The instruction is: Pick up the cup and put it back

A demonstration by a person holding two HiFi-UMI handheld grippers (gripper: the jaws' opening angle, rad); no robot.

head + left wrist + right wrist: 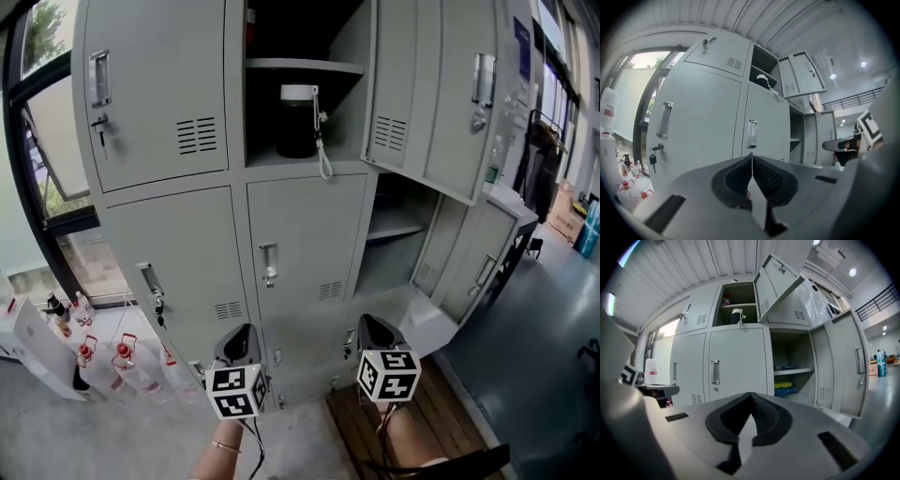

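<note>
Left gripper (751, 157): the jaws are fully together, pads meeting along one seam, with nothing between them. Right gripper (751, 394): same condition, jaws pressed together and empty. Both point roughly level at the locker cabinet (169, 112) from low down and well short of it. Judged from this, the closed jaws are a carrying posture, and no grasp is under way.

The cup (298, 120) is dark with a white lid. It stands upright on the floor of the upper middle compartment, beneath an inner shelf (305, 66), well above both grippers. Its cord loop (322, 150) hangs over the compartment's front edge. The compartment door (422, 84) is swung wide to the right, which leaves the front of the cup open to approach. The cup sits near the front edge, probably so it can be reached without entering deep.

Markings: each gripper carries a marker cube (236, 391) with black-and-white square patterns. A bunch of keys (653, 158) hangs from one lock. A white bottle (651, 371) bears a red label, but its print is too small to read. No other writing is legible.
</note>
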